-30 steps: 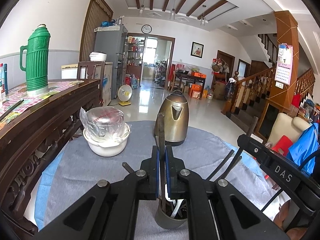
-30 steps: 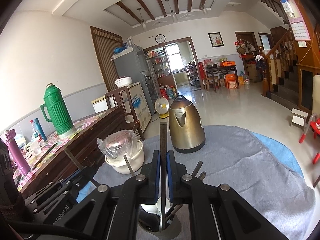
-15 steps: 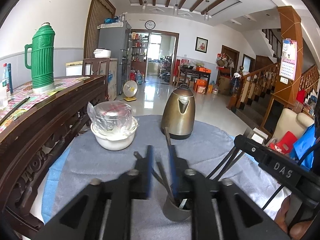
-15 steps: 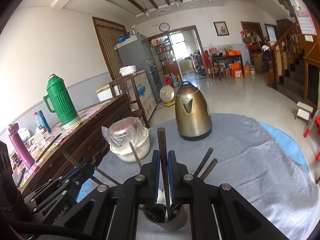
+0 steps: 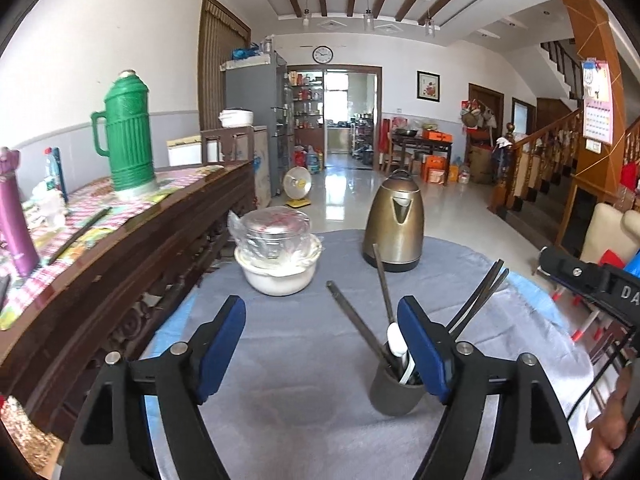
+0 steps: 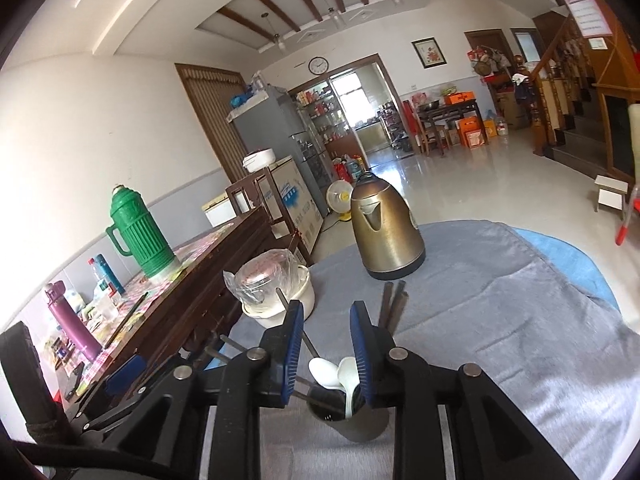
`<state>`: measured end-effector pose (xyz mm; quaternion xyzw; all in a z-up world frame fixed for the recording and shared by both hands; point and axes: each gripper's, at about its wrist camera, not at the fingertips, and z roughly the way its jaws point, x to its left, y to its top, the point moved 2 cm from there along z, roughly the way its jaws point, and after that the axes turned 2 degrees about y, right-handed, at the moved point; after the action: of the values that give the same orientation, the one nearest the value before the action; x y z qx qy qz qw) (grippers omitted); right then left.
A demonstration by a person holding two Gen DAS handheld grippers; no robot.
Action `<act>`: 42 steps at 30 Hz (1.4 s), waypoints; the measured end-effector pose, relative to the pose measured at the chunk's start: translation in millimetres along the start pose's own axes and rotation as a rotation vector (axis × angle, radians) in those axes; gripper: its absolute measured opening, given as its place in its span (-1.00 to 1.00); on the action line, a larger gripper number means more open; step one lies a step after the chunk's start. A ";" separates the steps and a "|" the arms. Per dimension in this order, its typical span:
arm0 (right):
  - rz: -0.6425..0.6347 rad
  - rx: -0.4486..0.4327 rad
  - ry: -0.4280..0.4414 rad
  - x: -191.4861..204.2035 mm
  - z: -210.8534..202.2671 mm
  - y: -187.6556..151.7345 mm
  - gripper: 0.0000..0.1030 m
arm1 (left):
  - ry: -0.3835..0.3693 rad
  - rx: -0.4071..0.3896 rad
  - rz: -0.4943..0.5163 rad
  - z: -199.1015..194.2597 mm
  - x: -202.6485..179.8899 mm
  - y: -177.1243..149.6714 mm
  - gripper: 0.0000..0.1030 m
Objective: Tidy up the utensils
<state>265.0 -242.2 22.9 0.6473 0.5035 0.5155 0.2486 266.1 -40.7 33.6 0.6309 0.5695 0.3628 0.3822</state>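
Note:
A grey utensil cup (image 5: 394,394) stands on the cloth-covered table and holds several dark chopsticks (image 5: 382,280) and white spoons (image 5: 395,340). My left gripper (image 5: 324,346) sits just left of the cup, its jaws opening wide with nothing between the pads; the right finger overlaps the cup's rim. In the right wrist view the cup (image 6: 352,420) is directly below my right gripper (image 6: 326,346). Its jaws are opening, and the spoons (image 6: 336,372) and one chopstick (image 6: 282,298) show loose in the gap, untouched by the pads. More chopsticks (image 6: 394,306) lean to the right.
A brass kettle (image 5: 396,226) and a white bowl (image 5: 280,276) with a plastic-wrapped lidded pot stand further back on the grey cloth (image 5: 296,392). A dark wooden sideboard (image 5: 120,240) along the left carries a green thermos (image 5: 126,140) and a purple bottle (image 5: 14,228).
Both grippers were shut on an upright dark chopstick; both have let go and spread. The chopsticks now lean in the cup. Both grippers have drawn back from it.

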 end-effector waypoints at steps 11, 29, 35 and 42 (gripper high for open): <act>-0.029 0.077 -0.042 2.9 -42.0 -34.5 -0.06 | 0.067 0.021 0.043 -41.9 -0.8 -20.8 0.79; -0.206 0.085 -0.122 15.4 -120.1 -100.6 0.19 | 0.141 0.007 0.081 -108.4 10.0 -61.7 0.86; -0.219 0.074 -0.115 24.4 -141.6 -108.0 0.19 | 0.157 -0.008 0.092 -126.6 8.7 -71.3 0.87; -0.203 0.080 -0.107 29.5 -150.7 -112.7 0.19 | 0.159 -0.012 0.082 -139.4 12.8 -78.8 0.92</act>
<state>81.0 -203.5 -7.6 0.6289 0.5726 0.4320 0.3000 108.0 -13.7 25.3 0.6205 0.5696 0.4307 0.3242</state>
